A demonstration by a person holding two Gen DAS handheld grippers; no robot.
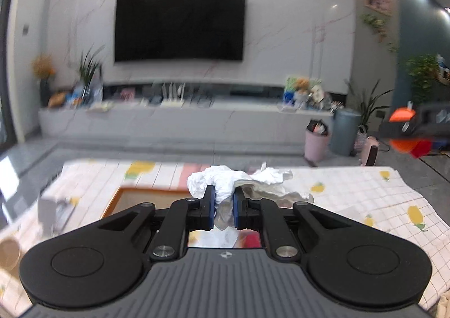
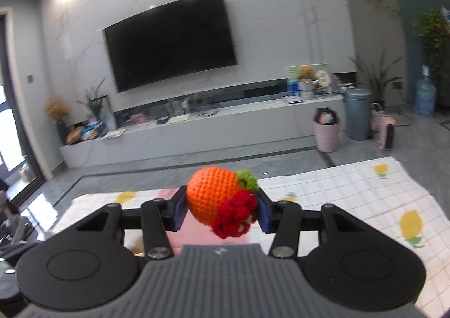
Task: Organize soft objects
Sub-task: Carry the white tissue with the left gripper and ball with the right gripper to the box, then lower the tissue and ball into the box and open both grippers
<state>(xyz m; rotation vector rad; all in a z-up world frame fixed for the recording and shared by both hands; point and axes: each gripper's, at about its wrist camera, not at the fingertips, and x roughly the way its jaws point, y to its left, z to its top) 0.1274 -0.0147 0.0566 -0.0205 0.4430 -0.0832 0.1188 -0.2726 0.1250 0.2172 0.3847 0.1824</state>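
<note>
Your left tongs (image 1: pixel 224 206) are nearly closed on a crumpled white tissue (image 1: pixel 225 183), its bulk bunched above and beyond the blue pads (image 1: pixel 211 205) and a thin fold hanging down between them. More crumpled paper (image 1: pixel 274 177) trails off to the right of the tips, and from this view you cannot tell whether it lies on the desk or hangs from the held wad. Below and ahead of these tongs is the desk (image 1: pixel 365 197) under a white checked cloth printed with yellow fruit, with a wooden-rimmed tray (image 1: pixel 118 199) just left of the tips.

Your right tongs (image 2: pixel 222 205) stand about half open, clamped on a crocheted orange ball (image 2: pixel 211 197) with a green tuft and a red knitted cluster, pressed between both pads and lifted clear of the cloth-covered desk (image 2: pixel 337 199). Something pink (image 2: pixel 194 233) lies directly beneath them.

In the left wrist view, the right tongs (image 1: pixel 405 132) appear far to the right, blurred, with the orange ball.
</note>
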